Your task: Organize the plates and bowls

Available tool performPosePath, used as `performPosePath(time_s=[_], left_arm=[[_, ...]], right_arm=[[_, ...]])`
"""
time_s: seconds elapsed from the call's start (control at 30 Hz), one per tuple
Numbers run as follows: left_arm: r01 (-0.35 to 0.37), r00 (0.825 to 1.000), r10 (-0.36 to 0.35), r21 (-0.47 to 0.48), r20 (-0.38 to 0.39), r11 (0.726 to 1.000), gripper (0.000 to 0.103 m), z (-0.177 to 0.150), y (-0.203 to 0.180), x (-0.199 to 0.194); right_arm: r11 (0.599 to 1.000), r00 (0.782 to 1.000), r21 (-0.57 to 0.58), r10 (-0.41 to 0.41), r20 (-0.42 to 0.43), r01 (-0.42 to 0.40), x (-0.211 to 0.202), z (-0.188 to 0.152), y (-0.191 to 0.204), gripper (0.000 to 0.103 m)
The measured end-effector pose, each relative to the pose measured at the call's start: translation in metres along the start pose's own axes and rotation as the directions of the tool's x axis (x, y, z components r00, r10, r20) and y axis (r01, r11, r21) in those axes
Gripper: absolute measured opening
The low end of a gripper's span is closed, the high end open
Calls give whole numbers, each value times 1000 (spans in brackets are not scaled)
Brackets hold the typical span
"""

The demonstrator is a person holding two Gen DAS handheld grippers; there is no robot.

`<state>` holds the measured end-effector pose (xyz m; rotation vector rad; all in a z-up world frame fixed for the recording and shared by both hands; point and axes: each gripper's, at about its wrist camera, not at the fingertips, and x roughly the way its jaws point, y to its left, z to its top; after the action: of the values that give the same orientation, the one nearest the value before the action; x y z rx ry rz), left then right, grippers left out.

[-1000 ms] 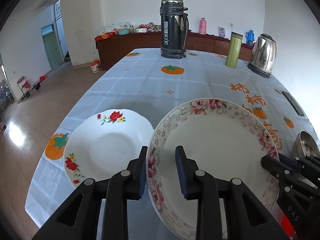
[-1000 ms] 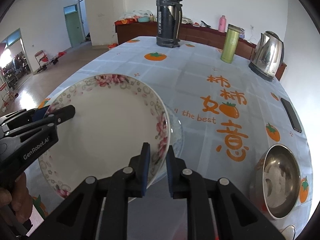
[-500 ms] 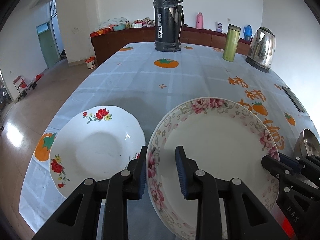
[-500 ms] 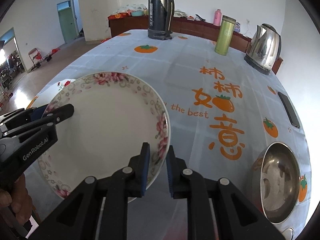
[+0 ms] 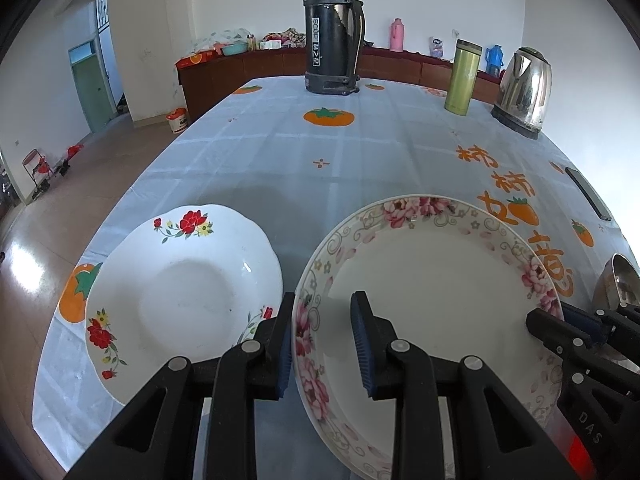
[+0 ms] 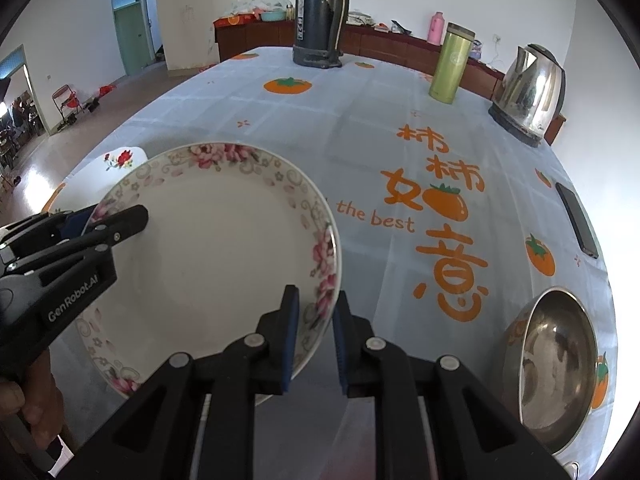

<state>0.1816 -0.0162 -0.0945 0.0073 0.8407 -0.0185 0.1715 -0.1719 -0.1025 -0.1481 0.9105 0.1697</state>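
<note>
A plate with a pink flower rim [image 5: 432,280] hangs tilted a little above the tablecloth, held from both sides. My left gripper [image 5: 322,304] is shut on its left rim. My right gripper [image 6: 316,298] is shut on its right rim and also shows at the right edge of the left wrist view [image 5: 552,324]. In the right wrist view the pink-rimmed plate [image 6: 220,248] fills the middle, with the left gripper [image 6: 136,216] clamped at its far side. A white plate with red flowers [image 5: 180,288] lies on the table just left of the held plate, and its edge peeks out behind it [image 6: 120,160].
A steel bowl [image 6: 556,364] sits at the near right. Farther back stand a tall dark thermos [image 5: 332,32], a green tumbler [image 5: 462,76] and a steel kettle [image 5: 524,88]. A phone [image 5: 588,196] lies by the right edge. The table's left edge drops to the floor.
The pink-rimmed plate, still held by both grippers, has shifted a little toward the red-flowered plate, which now shows at the left of the right wrist view. Both grips are unchanged.
</note>
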Motion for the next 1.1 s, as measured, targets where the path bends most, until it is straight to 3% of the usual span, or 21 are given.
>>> performPosePath(time_s=[1.1], left_arm=[[-38, 999, 38, 46, 3, 998, 29, -1, -5, 8]], right_arm=[[999, 999, -25, -24, -39, 23, 8, 1, 3, 18]])
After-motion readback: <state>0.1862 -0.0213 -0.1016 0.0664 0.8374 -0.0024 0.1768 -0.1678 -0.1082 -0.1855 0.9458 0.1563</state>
